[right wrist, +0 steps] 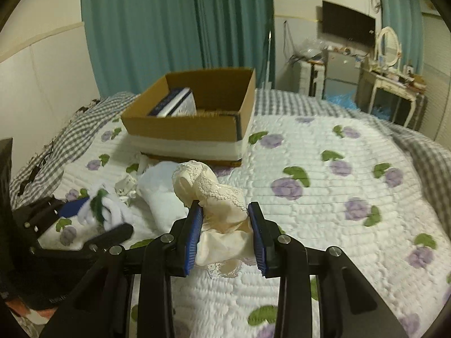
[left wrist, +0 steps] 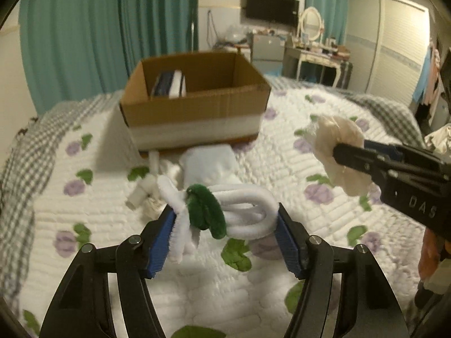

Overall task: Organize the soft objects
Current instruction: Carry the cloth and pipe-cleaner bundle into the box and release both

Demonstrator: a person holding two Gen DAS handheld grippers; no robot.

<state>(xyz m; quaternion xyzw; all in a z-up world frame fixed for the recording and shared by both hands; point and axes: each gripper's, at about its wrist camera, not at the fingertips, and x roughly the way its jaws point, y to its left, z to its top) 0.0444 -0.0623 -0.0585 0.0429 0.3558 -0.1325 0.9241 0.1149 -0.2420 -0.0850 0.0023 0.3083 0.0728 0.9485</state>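
My left gripper (left wrist: 225, 214) is shut on a bundle of white fuzzy cord with a green band (left wrist: 222, 211), held above the bed; the bundle also shows in the right wrist view (right wrist: 107, 208). My right gripper (right wrist: 225, 211) is shut on a cream lace-trimmed cloth (right wrist: 217, 197), which shows at the right of the left wrist view (left wrist: 335, 146). A cardboard box (left wrist: 194, 109) with a white band stands ahead on the bed (right wrist: 186, 129). A folded white cloth (left wrist: 208, 163) and small white bits (left wrist: 143, 188) lie in front of the box.
A dark blue and white book (left wrist: 170, 83) stands inside the box at its left. The bed has a white quilt with purple flowers (right wrist: 324, 225) and a grey checked blanket (left wrist: 25, 155) at its edges. Teal curtains, a dressing table (left wrist: 318, 56) and a wall TV are behind.
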